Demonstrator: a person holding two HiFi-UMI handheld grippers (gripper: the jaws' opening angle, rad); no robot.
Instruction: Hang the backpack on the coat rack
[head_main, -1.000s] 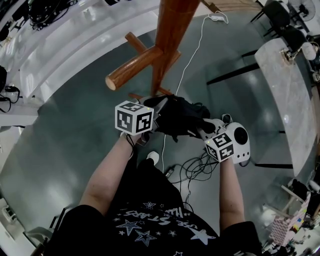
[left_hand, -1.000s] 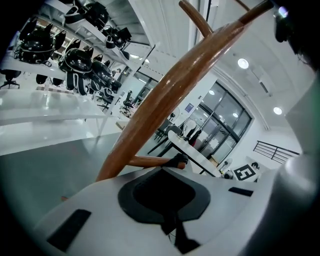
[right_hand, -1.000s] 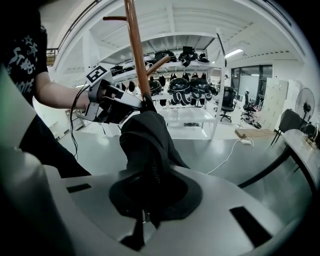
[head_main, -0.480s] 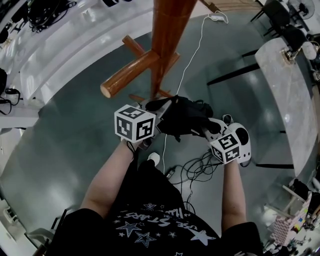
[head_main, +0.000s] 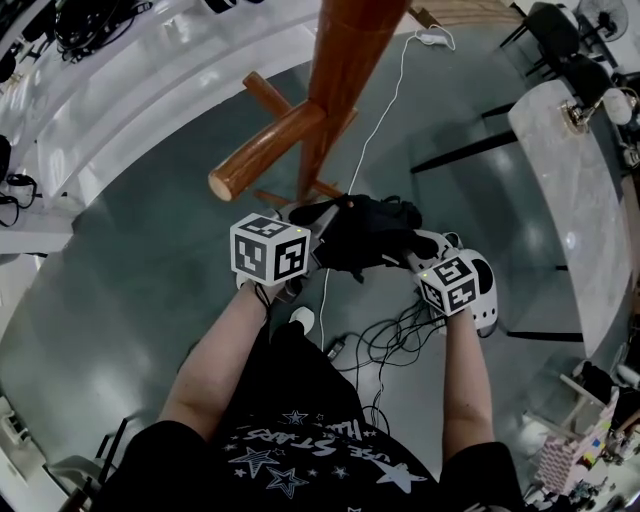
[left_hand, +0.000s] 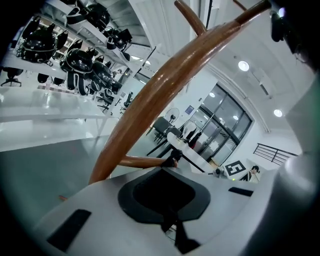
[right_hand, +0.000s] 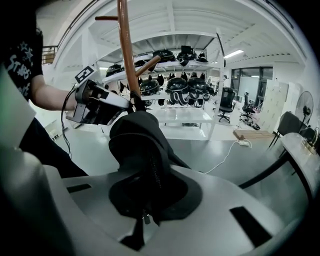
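Currently, you hold both tools out in front of you above the grey floor (head_main: 130, 270), with the black backpack (head_main: 372, 228) slung between them. Left tool (head_main: 318, 222): jaws together, nipping a thin black strip at the backpack's edge; that tool's own view shows only the strip running out between the pads. Right tool (head_main: 408, 252): jaws clamped on a bunched fold of the backpack's fabric. A zipper line runs up out of the grip, and the bulk of the bag bulges just ahead of the tips. The backpack is off the floor, carried by the two tools, and is not yet on the coat rack (head_main: 338, 80). The rack's wooden pole rises just beyond the tips of both tools. One peg (head_main: 268, 148) juts from the pole above and ahead of the left tool, with its rounded end apart from the bag. Seen from the right tool, the left tool sits to the left across the bag, with the pole behind it. Loose dark cables (head_main: 390, 335) lie on the floor beneath the right tool, and a white cord (head_main: 385, 90) trails away past the pole. A pale-topped bench (head_main: 565, 160) stands well off to the right of the right tool.
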